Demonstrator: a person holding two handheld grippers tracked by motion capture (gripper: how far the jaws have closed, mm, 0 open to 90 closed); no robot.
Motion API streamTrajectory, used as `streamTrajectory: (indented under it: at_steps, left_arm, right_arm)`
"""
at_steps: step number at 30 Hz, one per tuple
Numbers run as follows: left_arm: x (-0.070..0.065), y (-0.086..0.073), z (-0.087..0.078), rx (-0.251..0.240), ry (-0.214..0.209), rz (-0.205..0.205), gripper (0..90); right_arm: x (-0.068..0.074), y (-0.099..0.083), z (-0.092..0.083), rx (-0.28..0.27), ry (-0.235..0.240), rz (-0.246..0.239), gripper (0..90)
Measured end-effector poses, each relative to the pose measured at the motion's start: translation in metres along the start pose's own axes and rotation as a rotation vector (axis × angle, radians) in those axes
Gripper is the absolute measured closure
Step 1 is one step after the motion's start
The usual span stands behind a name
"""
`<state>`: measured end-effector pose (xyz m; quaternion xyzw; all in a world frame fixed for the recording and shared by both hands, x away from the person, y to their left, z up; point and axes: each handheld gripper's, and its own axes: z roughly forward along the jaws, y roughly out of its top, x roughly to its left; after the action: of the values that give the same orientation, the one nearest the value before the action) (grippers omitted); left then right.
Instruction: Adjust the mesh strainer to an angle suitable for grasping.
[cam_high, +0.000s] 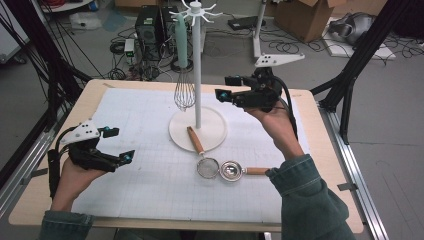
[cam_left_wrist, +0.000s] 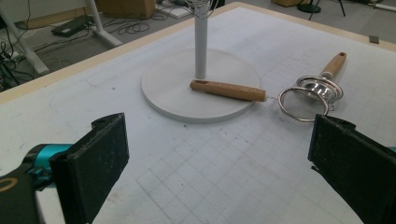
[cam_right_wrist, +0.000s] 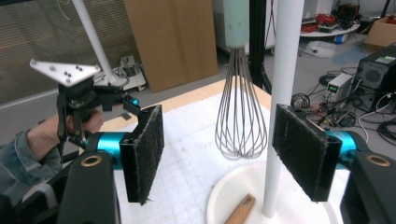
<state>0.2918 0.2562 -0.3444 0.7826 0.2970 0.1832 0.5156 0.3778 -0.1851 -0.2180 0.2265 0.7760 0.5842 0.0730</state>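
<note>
Whisk (cam_high: 183, 75) hangs from the white stand (cam_high: 198, 65) beside our right gripper (cam_high: 222, 87), whose jaws gape with nothing between them. Our left gripper (cam_high: 120, 145) gapes too, bare, near 2 strainers (cam_high: 218, 168).

Table (cam_high: 320, 145) bears a gridded mat (cam_high: 150, 175); stand base (cam_high: 212, 132), two strainers (cam_high: 220, 169), seemingly touching.

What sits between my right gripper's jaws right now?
In the right gripper view, the right gripper frames the hanging whisk and the stand's white pole, untouched.
</note>
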Motion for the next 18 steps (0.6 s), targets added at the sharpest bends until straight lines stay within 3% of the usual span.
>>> streamTrajectory:
  at_steps: [18]
  left_arm:
    - [-0.007,-0.002,0.014,0.032,-0.029,0.006,5.8]
  right_arm:
    - [0.0,-0.064,-0.022,0.051,-0.031,0.017,30.7]
